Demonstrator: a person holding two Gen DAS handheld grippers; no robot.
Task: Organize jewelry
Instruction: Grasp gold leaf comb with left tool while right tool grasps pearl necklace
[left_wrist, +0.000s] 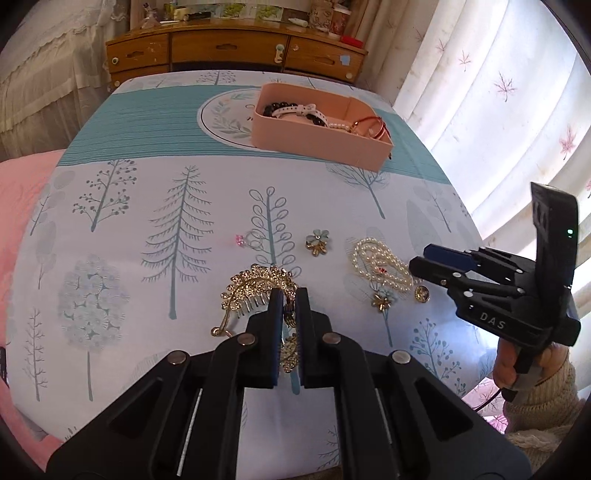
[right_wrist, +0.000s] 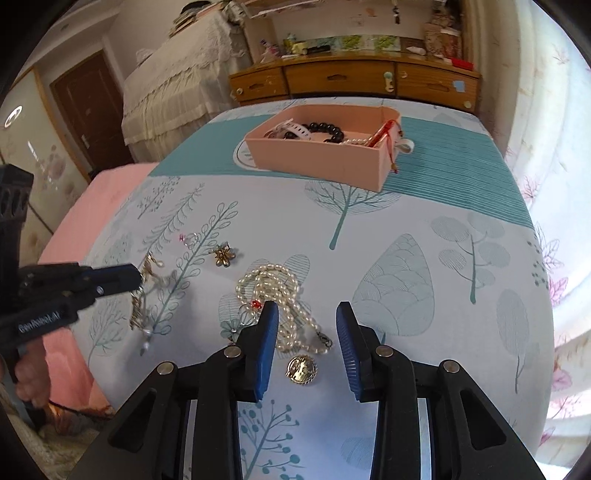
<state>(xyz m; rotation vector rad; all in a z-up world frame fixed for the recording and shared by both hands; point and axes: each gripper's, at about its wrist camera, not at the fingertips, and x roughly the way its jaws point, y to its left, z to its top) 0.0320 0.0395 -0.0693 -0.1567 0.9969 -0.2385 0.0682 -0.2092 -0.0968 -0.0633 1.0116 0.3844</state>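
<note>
My left gripper (left_wrist: 289, 295) is shut on a gold rhinestone hair comb (left_wrist: 255, 286) low over the tablecloth; from the right wrist view the gripper (right_wrist: 138, 275) holds the comb (right_wrist: 147, 291) slightly lifted. My right gripper (right_wrist: 306, 308) is open, its fingers either side of a pearl necklace (right_wrist: 273, 291) and a gold round pendant (right_wrist: 302, 370). In the left wrist view the right gripper (left_wrist: 419, 260) hovers by the pearls (left_wrist: 376, 262). A pink box (left_wrist: 321, 129) with bracelets stands farther back.
A flower brooch (left_wrist: 318, 242), a pink-stone ring (left_wrist: 248, 240) and a small gold flower piece (left_wrist: 382, 302) lie on the tree-print tablecloth (left_wrist: 147, 184). A wooden drawer chest (left_wrist: 236, 48) stands behind. Curtains hang on the right; a pink bed lies left.
</note>
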